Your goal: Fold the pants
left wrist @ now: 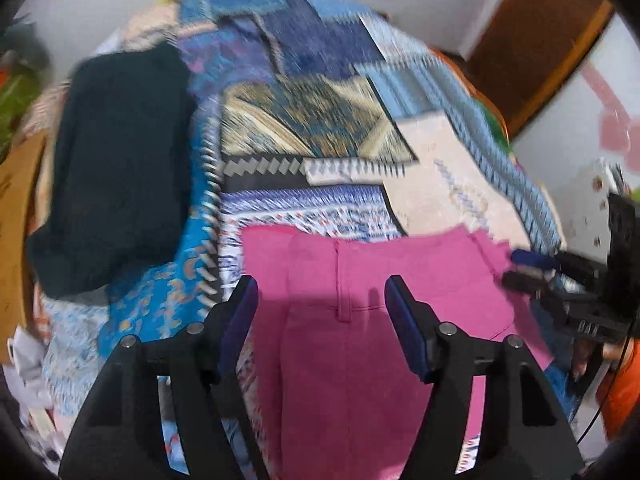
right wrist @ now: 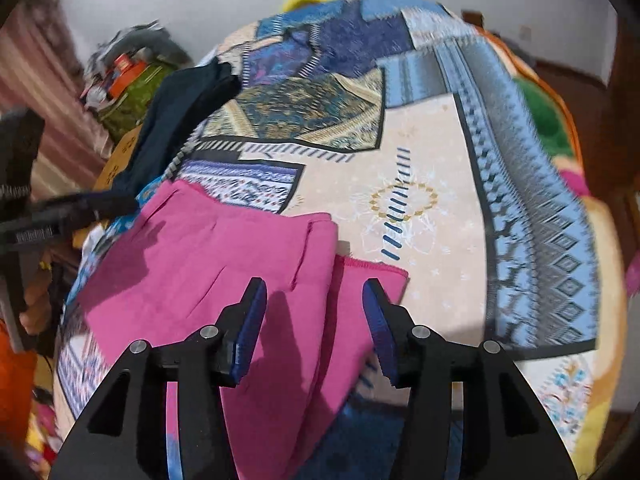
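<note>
Patchwork cotton, blue and beige, covers the bed (right wrist: 432, 152), a broad flat surface I can fold on. The pink pants (left wrist: 352, 280) lie on its near edge, waistband away from me, soft matte cloth with one layer lapped over another. A dark garment (left wrist: 116, 168) sits aside. My left gripper (left wrist: 322, 300) and right gripper (right wrist: 314, 304) hover over the pants, both wide apart, holding nothing.
</note>
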The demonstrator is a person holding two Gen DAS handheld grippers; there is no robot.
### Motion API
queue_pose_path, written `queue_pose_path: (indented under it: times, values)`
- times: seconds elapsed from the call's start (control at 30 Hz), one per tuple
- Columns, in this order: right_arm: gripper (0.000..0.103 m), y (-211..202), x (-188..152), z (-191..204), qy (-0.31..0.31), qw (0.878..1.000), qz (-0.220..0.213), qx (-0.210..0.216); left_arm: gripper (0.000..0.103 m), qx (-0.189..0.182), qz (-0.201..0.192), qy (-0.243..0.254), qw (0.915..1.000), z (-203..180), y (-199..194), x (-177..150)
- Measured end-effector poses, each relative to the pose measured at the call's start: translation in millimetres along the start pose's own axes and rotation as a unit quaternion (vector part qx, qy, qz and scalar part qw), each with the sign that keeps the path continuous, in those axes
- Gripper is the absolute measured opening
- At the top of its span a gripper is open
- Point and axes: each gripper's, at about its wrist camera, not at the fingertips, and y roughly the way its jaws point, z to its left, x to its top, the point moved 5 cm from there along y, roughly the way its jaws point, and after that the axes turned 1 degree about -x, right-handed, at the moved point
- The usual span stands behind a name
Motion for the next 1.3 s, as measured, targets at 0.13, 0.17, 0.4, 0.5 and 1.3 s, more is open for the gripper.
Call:
queue_pose_path:
  times: [0.13, 0.17, 0.4, 0.5, 1.3]
  values:
    - [0.046, 15.0, 4.6, 2.6, -0.015, 1.0, 0.016, 0.001, 0.054, 0.0, 0.027, 0.007, 0.9996, 4.7, 26.2, -7.0]
    - [0.044, 18.9, 4.6, 3.7, -0.018, 1.0, 0.023, 0.005, 0.053, -0.002, 0.025, 0.007, 0.9997, 4.7, 27.8, -8.5]
    - [0.023, 20.2, -1.6, 17.1, -0.08, 0.996, 0.026, -0.003, 0.052, 0.047, -0.003, 0.009, 0.9989, 5.1, 24.1, -11.7]
    - [0.023, 21.1, -2.3, 16.7, -0.086, 0.996, 0.025, -0.009, 0.052, 0.053, -0.004, 0.004, 0.9986, 6.2, 24.4, -11.4]
    - [0.078, -1.3, -36.1, 1.1, -0.012, 0.999, 0.035, 0.004, 0.068, -0.034, 0.044, -0.056, 0.9969, 23.0, 11.1, -30.8]
